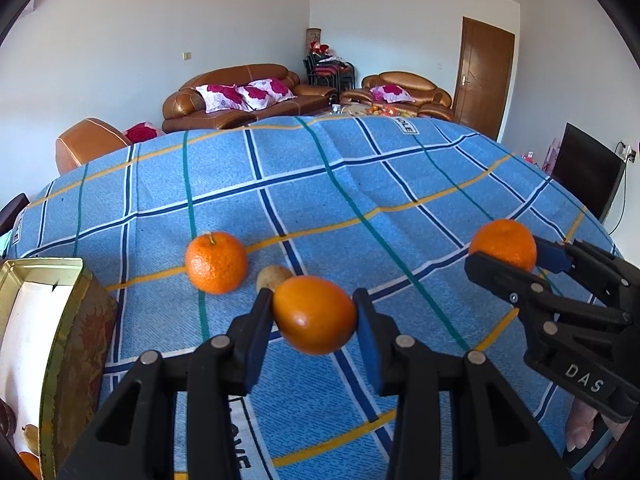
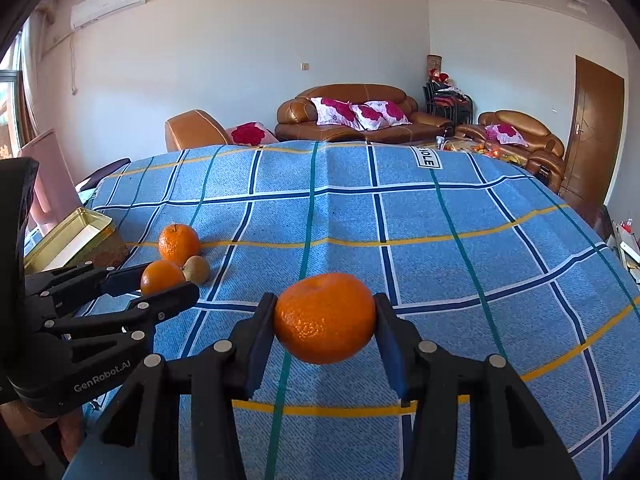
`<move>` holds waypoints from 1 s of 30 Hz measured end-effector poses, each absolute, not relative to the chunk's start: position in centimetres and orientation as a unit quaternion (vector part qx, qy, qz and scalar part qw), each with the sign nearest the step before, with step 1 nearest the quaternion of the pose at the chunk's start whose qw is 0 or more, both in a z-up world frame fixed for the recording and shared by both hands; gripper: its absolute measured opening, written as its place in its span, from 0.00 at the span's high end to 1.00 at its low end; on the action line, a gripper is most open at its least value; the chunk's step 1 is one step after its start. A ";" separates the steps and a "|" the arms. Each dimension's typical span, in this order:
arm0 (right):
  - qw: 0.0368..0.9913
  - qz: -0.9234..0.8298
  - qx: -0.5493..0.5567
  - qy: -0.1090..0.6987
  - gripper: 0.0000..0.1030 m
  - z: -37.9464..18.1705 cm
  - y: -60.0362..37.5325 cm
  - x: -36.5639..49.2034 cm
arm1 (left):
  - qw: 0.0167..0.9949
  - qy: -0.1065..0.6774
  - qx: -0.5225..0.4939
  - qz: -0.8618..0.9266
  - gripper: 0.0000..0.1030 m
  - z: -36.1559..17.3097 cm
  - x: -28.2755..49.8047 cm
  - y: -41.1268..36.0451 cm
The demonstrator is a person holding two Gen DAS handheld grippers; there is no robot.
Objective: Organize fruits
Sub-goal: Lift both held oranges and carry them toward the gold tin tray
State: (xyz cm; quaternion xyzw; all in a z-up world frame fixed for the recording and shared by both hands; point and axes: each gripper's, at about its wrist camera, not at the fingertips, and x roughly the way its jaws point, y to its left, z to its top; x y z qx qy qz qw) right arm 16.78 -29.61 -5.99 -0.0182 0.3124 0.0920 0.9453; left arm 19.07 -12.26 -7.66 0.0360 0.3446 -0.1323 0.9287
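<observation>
Left wrist view alone shows inside of the gold tin (image 1: 60, 340): white lining, w/ a bit of fruit at the bottom corner, hard to make out. It also catches a dark TV screen (image 1: 588, 172) at far right. Right wrist view alone shows the air conditioner (image 2: 108, 2) high on the wall, a window edge at far left and a pink chair (image 2: 52, 184) behind the tin (image 2: 76, 236).

Left claw (image 1: 316, 312) is pinching a smooth orange (image 1: 316, 314) between its blue pads, held off the cloth. In right wrist view the same claw (image 2: 160, 282) shows from the side w/ that orange (image 2: 160, 276) in it. Just behind it, on the cloth, sit a loose orange (image 1: 216, 262) w/ a stem and a small brownish fruit (image 1: 274, 276), touching or nearly so in right wrist view; tin is left of both. Right claw (image 2: 326, 318) is pinching a bumpy mandarin (image 2: 326, 318), also raised above the cloth, well right of the other fruit; left wrist view sees it (image 1: 504, 244) at right edge in the right claw (image 1: 508, 254).

Surface is covered by a blue checked cloth (image 2: 440, 260) w/ white, navy, yellow and teal lines, slightly wrinkled. Room beyond: white walls, brown leather sofa (image 2: 360, 114) w/ pink flowered cushions, an armchair, stacked chairs in the corner, brown door (image 2: 596, 132) at right.
</observation>
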 end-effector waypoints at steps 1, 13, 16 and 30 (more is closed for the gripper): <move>0.946 0.095 -0.018 0.308 0.52 -5.9 -29.6 16.6 | 0.930 0.342 0.037 -0.132 0.60 -7.6 19.0 -12.3; 0.955 0.113 -0.026 0.273 0.52 -5.2 -29.2 15.5 | 0.943 0.307 0.035 -0.124 0.60 -6.7 17.9 -12.0; 0.956 0.115 -0.027 0.268 0.52 -5.1 -29.2 15.3 | 0.945 0.301 0.033 -0.122 0.60 -6.6 17.7 -11.9; 0.961 0.126 -0.031 0.243 0.52 -4.7 -29.1 14.4 | 0.955 0.270 0.028 -0.120 0.60 -6.0 16.7 -11.6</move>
